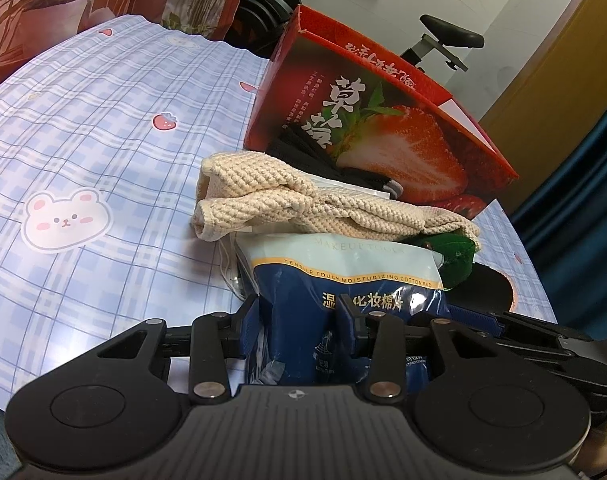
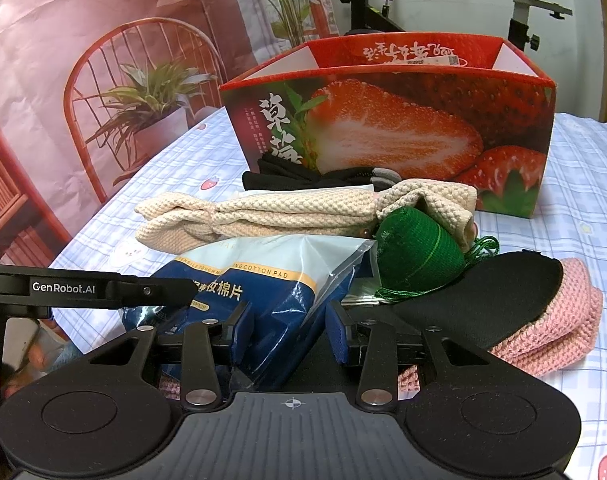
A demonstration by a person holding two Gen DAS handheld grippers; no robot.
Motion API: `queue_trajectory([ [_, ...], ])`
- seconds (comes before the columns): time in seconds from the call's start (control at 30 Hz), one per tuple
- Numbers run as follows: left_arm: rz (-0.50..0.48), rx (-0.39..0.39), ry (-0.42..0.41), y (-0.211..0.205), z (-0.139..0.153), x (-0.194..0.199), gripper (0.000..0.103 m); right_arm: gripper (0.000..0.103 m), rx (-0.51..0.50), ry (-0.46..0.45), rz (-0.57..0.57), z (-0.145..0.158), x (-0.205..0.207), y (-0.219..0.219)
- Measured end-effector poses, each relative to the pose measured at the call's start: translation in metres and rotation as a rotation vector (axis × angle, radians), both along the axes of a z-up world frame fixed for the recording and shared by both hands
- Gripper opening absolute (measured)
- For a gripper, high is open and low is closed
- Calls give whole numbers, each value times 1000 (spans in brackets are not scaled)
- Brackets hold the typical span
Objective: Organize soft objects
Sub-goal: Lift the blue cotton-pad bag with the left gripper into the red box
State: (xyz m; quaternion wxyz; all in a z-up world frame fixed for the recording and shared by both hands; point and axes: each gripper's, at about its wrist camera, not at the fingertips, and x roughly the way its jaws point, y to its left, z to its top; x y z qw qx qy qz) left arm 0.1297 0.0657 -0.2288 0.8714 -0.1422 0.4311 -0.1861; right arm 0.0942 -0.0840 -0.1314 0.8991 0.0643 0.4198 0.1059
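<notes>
A blue and white bag of cotton pads (image 1: 343, 280) lies at the near end of a heap of soft things. My left gripper (image 1: 299, 320) is shut on its lower part. My right gripper (image 2: 289, 332) is shut on the same bag (image 2: 271, 280) from the other side. In the right wrist view the left gripper's finger (image 2: 175, 288) reaches in from the left. Behind the bag lies a cream knitted piece (image 2: 283, 212) with a green knitted item (image 2: 415, 252) beside it. A pink knitted slipper (image 2: 563, 328) with a black sole (image 2: 483, 292) lies to the right.
An open red strawberry box (image 2: 383, 128) stands behind the heap, with black fabric (image 2: 303, 176) at its foot. The table wears a blue checked cloth (image 1: 103, 140) with bear and strawberry prints. An exercise bike and a printed backdrop stand beyond the table.
</notes>
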Motion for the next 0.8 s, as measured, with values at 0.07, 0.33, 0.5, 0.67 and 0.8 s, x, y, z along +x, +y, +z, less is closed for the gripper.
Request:
queue_trajectory([
  [0.07,-7,-3,0,0,1,-1,43,37,7,0,-1,0,0,-1],
  [0.33,-55,-40,-33,0,11,-4,41,36,-16,-42,36,11,-3,9],
  [0.5,-80,-59,-77,0,28,-10,41,35,10,-76,16,25,-5,3],
  [0.67,-107,-59,-163,0,57,-16,41,35,25,-139,31,47,-8,1],
  [0.8,-116,-68,-235,0,83,-14,41,35,29,-202,39,71,-6,0],
])
